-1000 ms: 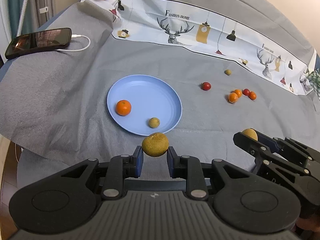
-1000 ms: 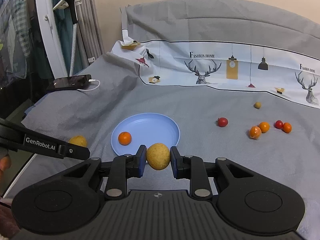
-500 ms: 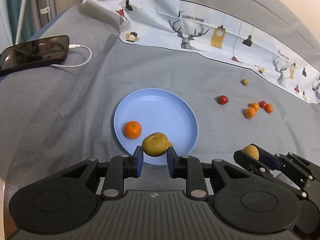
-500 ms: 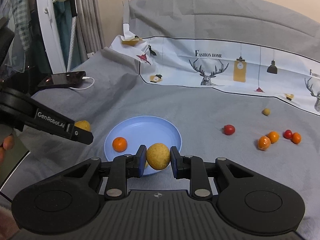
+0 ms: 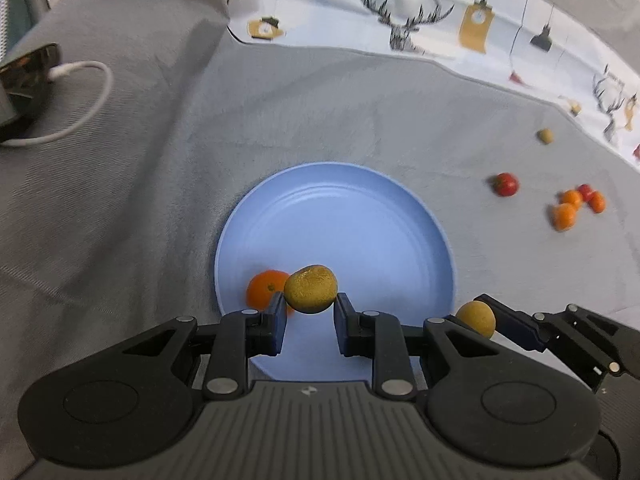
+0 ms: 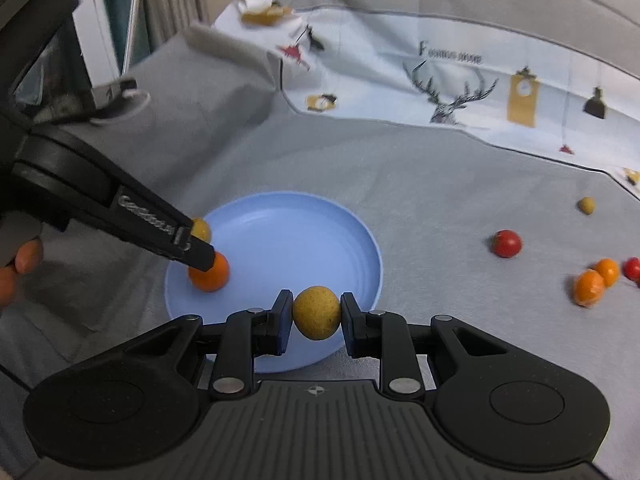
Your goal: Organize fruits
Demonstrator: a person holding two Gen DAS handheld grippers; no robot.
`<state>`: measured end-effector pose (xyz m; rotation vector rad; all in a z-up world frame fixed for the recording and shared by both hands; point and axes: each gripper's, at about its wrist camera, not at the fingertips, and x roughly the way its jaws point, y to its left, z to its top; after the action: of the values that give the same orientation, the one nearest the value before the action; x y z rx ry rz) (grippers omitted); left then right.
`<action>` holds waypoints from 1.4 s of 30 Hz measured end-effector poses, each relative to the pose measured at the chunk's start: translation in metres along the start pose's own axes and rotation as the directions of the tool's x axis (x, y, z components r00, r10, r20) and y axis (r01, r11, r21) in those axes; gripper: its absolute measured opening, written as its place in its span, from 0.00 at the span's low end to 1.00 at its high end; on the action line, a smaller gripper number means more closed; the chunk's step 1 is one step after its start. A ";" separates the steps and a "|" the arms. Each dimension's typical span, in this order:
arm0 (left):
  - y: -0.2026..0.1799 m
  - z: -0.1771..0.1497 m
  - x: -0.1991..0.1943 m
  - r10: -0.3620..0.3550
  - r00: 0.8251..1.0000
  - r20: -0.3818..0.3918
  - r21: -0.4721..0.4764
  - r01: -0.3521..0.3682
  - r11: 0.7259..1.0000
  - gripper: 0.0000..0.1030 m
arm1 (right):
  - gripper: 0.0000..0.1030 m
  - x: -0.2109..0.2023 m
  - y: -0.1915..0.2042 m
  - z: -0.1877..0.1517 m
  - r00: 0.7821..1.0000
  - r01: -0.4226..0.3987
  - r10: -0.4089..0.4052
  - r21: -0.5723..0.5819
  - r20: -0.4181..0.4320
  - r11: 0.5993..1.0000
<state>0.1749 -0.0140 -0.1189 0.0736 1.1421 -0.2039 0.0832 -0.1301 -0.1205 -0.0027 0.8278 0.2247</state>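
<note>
Left gripper [image 5: 310, 306] clamped tight on a rough green-yellow fruit [image 5: 311, 289], hanging over the near rim of the blue plate [image 5: 340, 216]; 1 orange [image 5: 265, 287] sits just left of and beyond its tips. Right gripper [image 6: 316, 316] clamped on a smooth yellow fruit [image 6: 317, 312], over the plate's near-right edge. Risk: both release close to the rim, so round fruit may roll off onto the grey cloth [image 5: 140, 200], or knock the orange. Loose tomatoes and small oranges [image 6: 590, 286] lie far right.

Phone [image 5: 24, 76] with white cable [image 5: 86, 96] on grey cloth [image 5: 140, 200]; deer-print sheet [image 5: 420, 24] behind.
</note>
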 end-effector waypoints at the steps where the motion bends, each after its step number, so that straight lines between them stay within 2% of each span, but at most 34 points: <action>1: 0.000 0.002 0.006 0.004 1.000 -0.004 0.006 -0.004 1.000 0.27 | 0.26 0.007 0.000 0.000 1.000 -0.002 0.002 -0.013 -0.010 1.000; 4: 0.002 0.007 0.017 0.000 1.000 -0.009 0.011 0.000 1.000 0.27 | 0.26 0.023 0.000 0.001 0.999 -0.011 0.010 -0.032 -0.030 0.999; 6: 0.003 0.010 0.016 -0.012 1.000 0.015 0.001 0.012 1.000 0.36 | 0.26 0.031 0.000 0.005 0.999 -0.020 0.019 -0.033 -0.036 0.999; 7: 0.003 0.010 0.013 -0.016 0.999 0.031 0.003 0.016 1.000 0.61 | 0.26 0.035 0.000 0.007 0.999 -0.031 0.029 -0.036 -0.042 0.999; 8: 0.004 0.010 0.006 -0.013 0.998 0.055 0.007 0.013 1.000 0.87 | 0.31 0.035 -0.001 0.010 0.998 -0.042 0.041 -0.035 -0.042 0.998; 9: 0.004 0.007 -0.003 0.001 0.996 0.092 0.011 -0.002 1.000 0.94 | 0.37 0.034 -0.001 0.013 0.998 -0.047 0.045 -0.038 -0.038 0.998; 10: 0.004 0.002 -0.013 0.017 0.990 0.139 0.021 -0.020 1.000 1.00 | 0.52 0.028 -0.001 0.015 0.999 -0.039 0.037 -0.045 -0.028 0.998; 11: 0.003 -0.005 -0.024 0.033 0.983 0.180 0.044 -0.042 0.998 0.99 | 0.62 0.022 -0.002 0.016 1.000 -0.027 0.027 -0.050 -0.015 0.998; 12: 0.002 -0.011 -0.033 0.044 0.980 0.193 0.068 -0.058 0.996 0.99 | 0.66 0.014 -0.002 0.016 1.000 -0.020 0.020 -0.055 -0.002 0.998; 14: 0.001 -0.025 -0.047 0.062 0.979 0.193 0.075 -0.078 0.994 0.99 | 0.76 -0.006 -0.003 0.011 1.000 -0.015 0.015 -0.056 0.003 0.998; 16: 0.005 -0.041 -0.060 0.064 0.985 0.162 0.040 -0.071 0.997 0.99 | 0.80 -0.025 -0.004 0.002 1.000 -0.017 0.017 -0.035 -0.018 0.999; 19: 0.013 -0.064 -0.077 0.052 0.994 0.101 -0.057 -0.046 0.997 1.00 | 0.82 -0.056 0.002 -0.015 0.997 -0.039 0.040 0.014 -0.063 0.999; 22: 0.017 -0.084 -0.092 0.047 0.995 0.085 -0.111 -0.037 0.993 1.00 | 0.87 -0.085 0.014 -0.028 0.997 -0.053 0.055 0.034 -0.051 0.998; 27: 0.011 -0.109 -0.121 0.052 0.991 0.127 -0.109 -0.038 0.993 1.00 | 0.91 -0.128 0.028 -0.032 0.997 -0.014 0.016 -0.025 0.072 1.000; 42: -0.012 -0.153 -0.194 0.039 0.959 0.282 -0.082 -0.017 0.997 1.00 | 0.97 -0.201 0.043 -0.052 0.974 0.013 0.002 -0.066 0.224 0.998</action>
<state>-0.0424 0.0232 -0.0055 -0.0096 0.8610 -0.1388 -0.0951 -0.1320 -0.0057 -0.0419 0.5947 0.2427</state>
